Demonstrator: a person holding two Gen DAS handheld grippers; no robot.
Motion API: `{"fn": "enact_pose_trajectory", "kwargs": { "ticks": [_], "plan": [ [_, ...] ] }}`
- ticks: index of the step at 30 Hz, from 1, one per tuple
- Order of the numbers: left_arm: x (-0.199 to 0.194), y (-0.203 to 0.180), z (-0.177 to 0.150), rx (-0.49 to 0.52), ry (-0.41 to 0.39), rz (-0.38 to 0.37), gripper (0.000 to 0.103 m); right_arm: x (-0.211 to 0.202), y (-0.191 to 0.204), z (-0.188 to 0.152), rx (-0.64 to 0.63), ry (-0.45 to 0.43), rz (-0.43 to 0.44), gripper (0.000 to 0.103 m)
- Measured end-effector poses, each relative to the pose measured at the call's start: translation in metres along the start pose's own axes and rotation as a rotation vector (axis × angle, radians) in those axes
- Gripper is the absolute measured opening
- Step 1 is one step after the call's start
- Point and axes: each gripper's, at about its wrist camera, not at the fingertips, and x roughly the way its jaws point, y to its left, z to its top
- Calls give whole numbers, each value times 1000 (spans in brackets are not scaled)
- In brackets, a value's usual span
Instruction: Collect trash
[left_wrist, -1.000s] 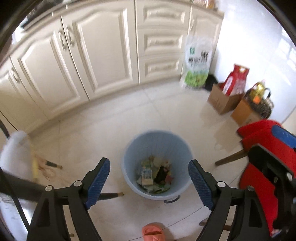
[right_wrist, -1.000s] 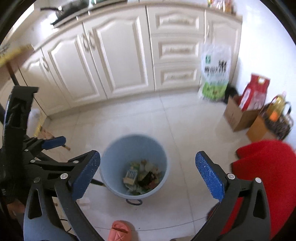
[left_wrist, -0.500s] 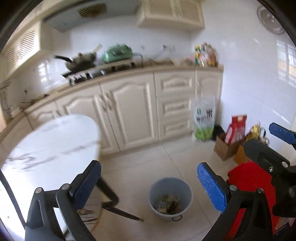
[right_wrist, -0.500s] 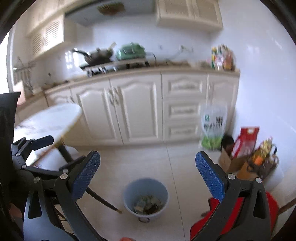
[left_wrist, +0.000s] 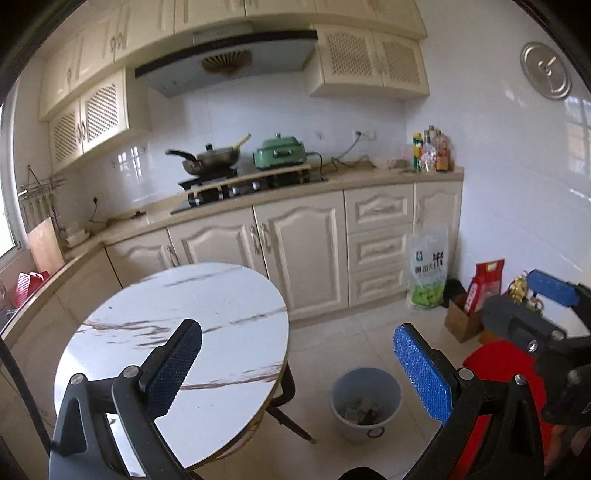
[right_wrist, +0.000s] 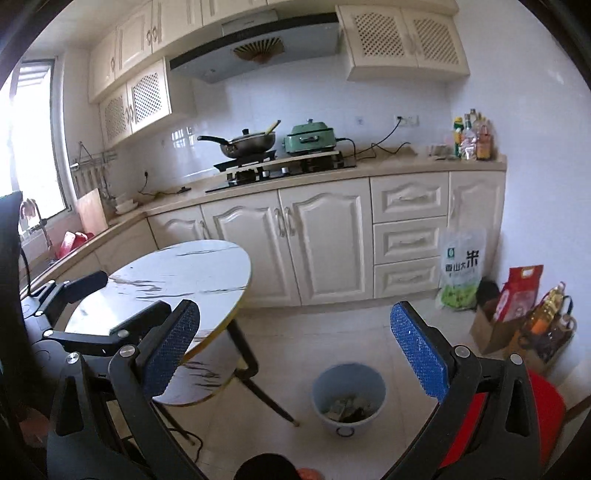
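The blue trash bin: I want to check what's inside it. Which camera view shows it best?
The right wrist view. There the blue trash bin stands whole on the floor between the open claw's fingers, its trash visible. In the left wrist view the bin is also in sight, but a claw finger covers part of its right rim.

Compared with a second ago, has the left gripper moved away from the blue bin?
Yes. The left gripper has risen and pulled back: the blue bin, then filling the space between its fingers, now sits small and low beside the round table.
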Motion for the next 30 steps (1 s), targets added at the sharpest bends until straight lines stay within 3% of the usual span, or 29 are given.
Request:
{"fn": "enact_pose_trajectory", "kwargs": {
  "ticks": [5,12,30],
  "plan": [
    [-37,3,-2,-9,-19,31,102,-17,15,4,-22,-23,5,103],
    [-79,2,-7,-32,-71,53,102,-45,37,13,-88,-102,-64,103],
    [-109,-1,-14,-69,-128,73,102,-80,56,23,-118,-175,-60,103]
  ]
}}
